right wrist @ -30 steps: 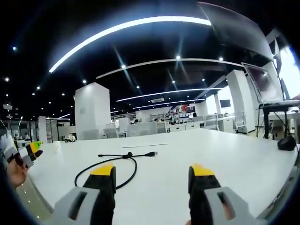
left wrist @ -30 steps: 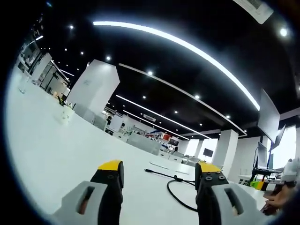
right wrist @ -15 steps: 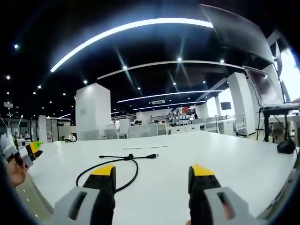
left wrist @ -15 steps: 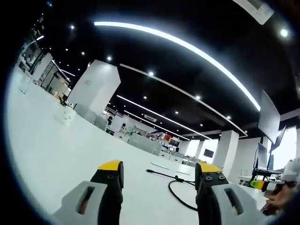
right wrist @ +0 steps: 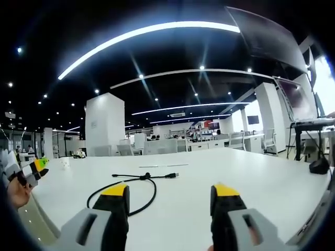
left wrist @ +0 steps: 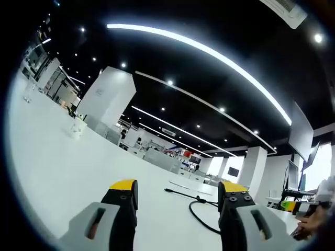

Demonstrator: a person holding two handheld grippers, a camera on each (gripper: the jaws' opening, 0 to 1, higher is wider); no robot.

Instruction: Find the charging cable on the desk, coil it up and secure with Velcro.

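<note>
White tabletop (right wrist: 220, 172) stretches ahead of both grippers under a dark ceiling. The right gripper (right wrist: 170, 196) is spread and empty, the black charging cable (right wrist: 137, 183) lying loosely curved just ahead of its left jaw. The left gripper (left wrist: 178, 192) is spread too, the cable beyond its right jaw.

You're in a big open office with a black ceiling (right wrist: 157, 63), a long curved light strip (right wrist: 146, 29) and small spotlights overhead. A white pillar (right wrist: 104, 125) rises behind your white desk (right wrist: 251, 172); rows of workstations (right wrist: 172, 142) fill the far end.
</note>
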